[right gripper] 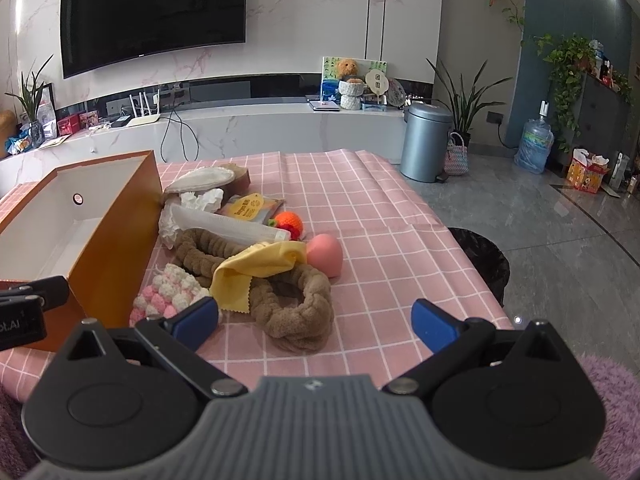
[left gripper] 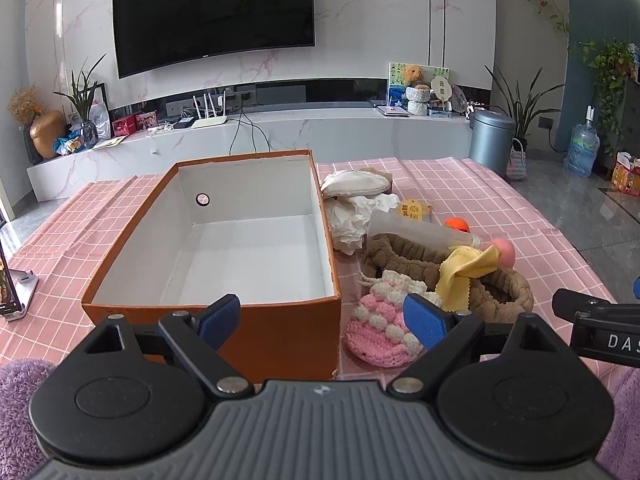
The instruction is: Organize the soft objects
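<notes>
A: Left wrist view, item by item?

B: Left gripper [left gripper: 322,318] — blue fingers spread apart, holding nothing, low over the near edge of the pink checked tablecloth [left gripper: 472,184]. Orange box [left gripper: 256,320], white inside and empty, at 12 o'clock from the gripper. Pink-and-white crochet pouch [left gripper: 380,330] at 1 o'clock, just beside the box's near right corner. Past it the brown braided headband [left gripper: 404,258] with a yellow cloth [left gripper: 466,270] lying over it. Crumpled white tissue [left gripper: 352,216] against the box's right wall. A phone on a stand [left gripper: 12,296] at 9 o'clock shows only here.

A: Right wrist view?

B: Right gripper [right gripper: 316,322] — fingers wide apart, empty, hovering over bare cloth. Headband [right gripper: 296,312] at 12 o'clock, nearest of the pile; crochet pouch [right gripper: 168,296] at 10 o'clock, touching the box [right gripper: 116,256]. Pink egg-shaped sponge [right gripper: 326,254] and orange knitted ball [right gripper: 289,222] plain here, half hidden in the other view. Only here: a black bin [right gripper: 484,264] off the table's right edge, at 2 o'clock.
</notes>
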`<state>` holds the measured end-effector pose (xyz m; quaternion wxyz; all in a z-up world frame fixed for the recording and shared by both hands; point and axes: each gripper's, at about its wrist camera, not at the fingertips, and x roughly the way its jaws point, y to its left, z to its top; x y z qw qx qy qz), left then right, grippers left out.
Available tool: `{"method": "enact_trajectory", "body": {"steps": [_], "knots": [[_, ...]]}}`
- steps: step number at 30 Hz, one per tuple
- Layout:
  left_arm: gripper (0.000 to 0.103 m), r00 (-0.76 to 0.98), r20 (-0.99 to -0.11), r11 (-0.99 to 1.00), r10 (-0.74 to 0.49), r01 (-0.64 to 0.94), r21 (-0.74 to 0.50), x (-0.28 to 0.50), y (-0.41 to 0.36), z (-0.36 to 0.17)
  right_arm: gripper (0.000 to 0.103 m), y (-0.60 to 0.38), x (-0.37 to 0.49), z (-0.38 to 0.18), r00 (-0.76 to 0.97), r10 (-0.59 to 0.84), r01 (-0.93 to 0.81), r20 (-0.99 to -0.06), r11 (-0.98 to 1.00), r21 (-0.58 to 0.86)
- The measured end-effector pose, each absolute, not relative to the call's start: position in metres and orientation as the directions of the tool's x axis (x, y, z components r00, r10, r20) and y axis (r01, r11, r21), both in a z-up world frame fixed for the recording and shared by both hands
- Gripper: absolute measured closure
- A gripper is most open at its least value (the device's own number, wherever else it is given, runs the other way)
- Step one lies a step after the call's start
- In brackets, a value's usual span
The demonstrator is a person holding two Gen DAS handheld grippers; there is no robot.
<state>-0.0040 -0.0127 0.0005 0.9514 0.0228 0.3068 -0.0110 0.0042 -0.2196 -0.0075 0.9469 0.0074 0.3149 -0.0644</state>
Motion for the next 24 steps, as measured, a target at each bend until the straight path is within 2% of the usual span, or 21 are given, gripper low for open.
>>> {"method": "enact_trajectory", "body": {"steps": [24], "knots": [[0.000, 0.812, -0.583, 0.999, -0.006, 0.035, 0.038, -0.0045, -0.0134, 0.0006, 0.002, -0.2188, 0.0036, -0.0085, 0.795, -0.118, 0.128, -0.596, 0.991, -0.025]]}}
